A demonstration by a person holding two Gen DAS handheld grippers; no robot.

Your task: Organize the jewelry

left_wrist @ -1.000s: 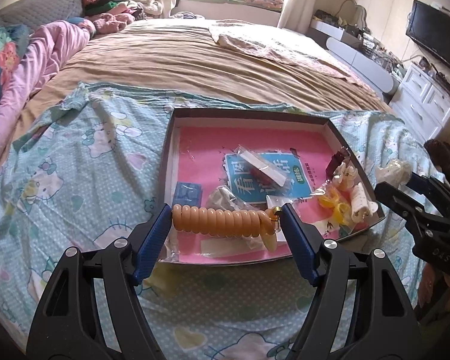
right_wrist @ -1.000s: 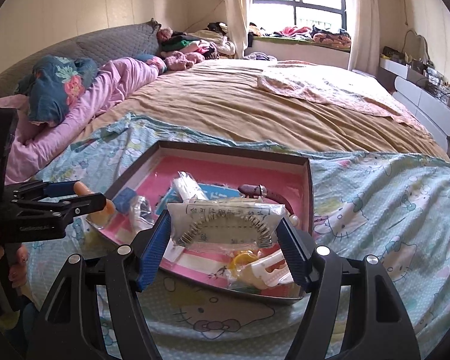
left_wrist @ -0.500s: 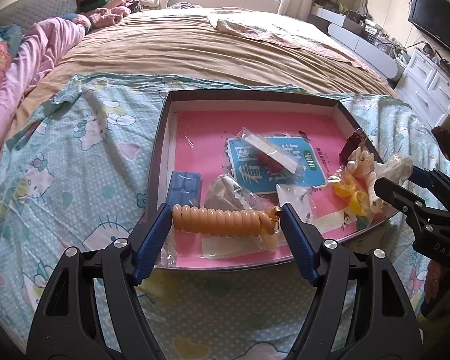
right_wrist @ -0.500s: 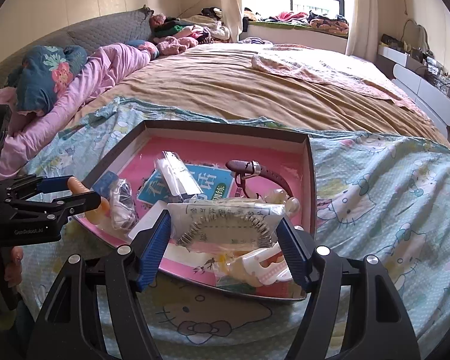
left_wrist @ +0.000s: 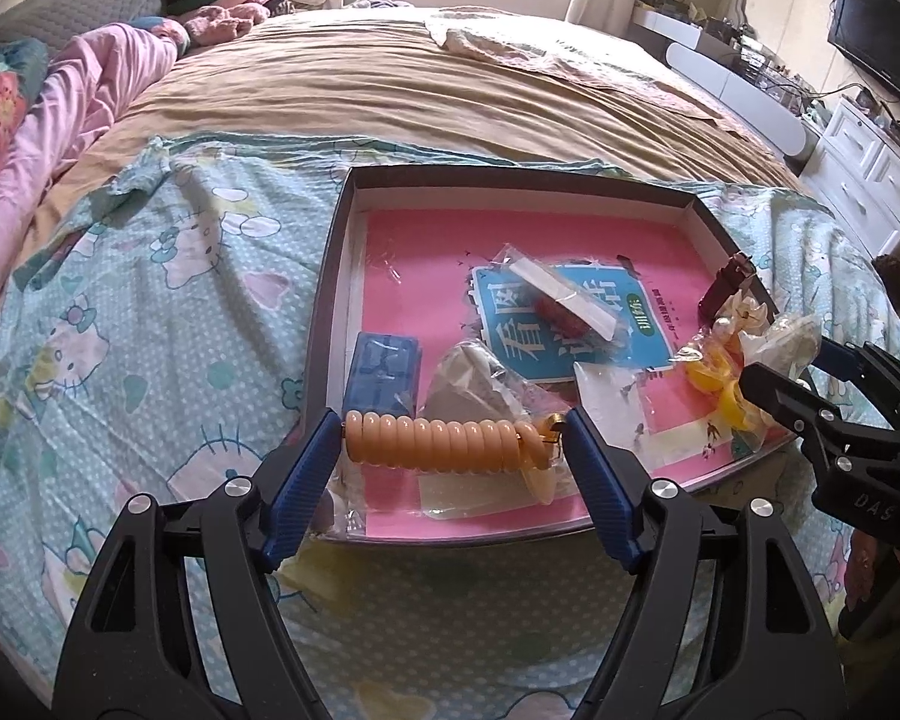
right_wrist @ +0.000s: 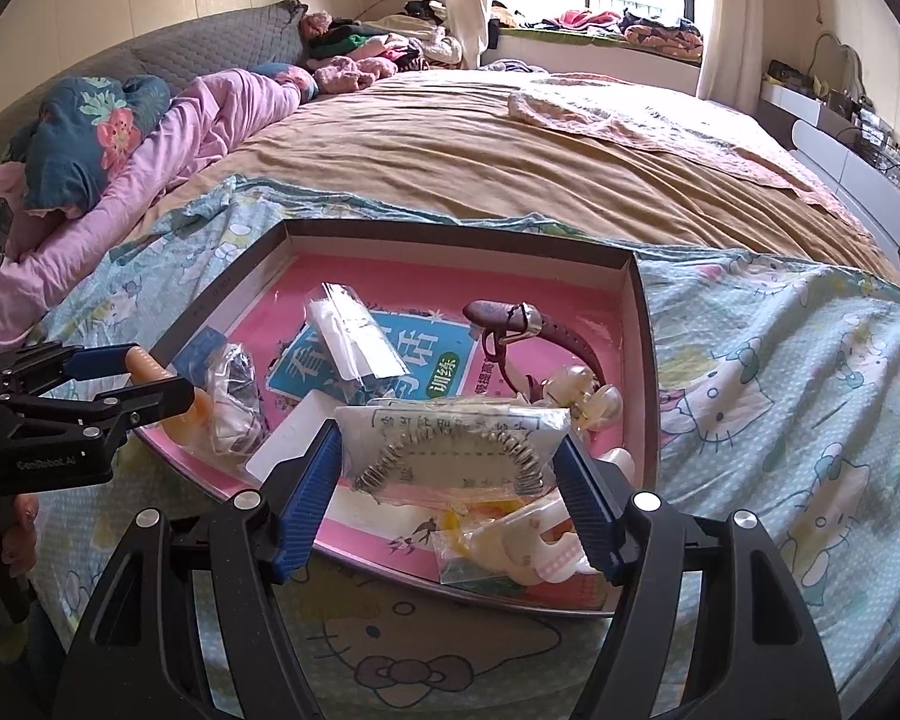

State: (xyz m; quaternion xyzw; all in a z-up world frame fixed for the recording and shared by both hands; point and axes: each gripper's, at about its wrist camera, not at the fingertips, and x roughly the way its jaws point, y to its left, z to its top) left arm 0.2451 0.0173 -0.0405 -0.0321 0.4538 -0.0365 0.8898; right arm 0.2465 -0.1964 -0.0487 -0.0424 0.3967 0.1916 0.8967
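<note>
Tray [right_wrist: 641, 324] contents overlapping, partly hidden

Both grippers have come in closer over the tray [left_wrist: 329, 324] since a second ago — it fills more of each view now, and the views tilt further down onto it. In the left wrist view the blue box [left_wrist: 383, 373] has emerged fully beyond the left gripper [left_wrist: 452, 435], where it was half hidden by the orange coil [left_wrist: 444, 441] before. In the right wrist view the watch strap [right_wrist: 534, 333] and the pale beads [right_wrist: 588, 396] have come into plain sight beyond the right gripper [right_wrist: 453, 450] — earlier its bagged chain [right_wrist: 450, 450] covered most of them.
</note>
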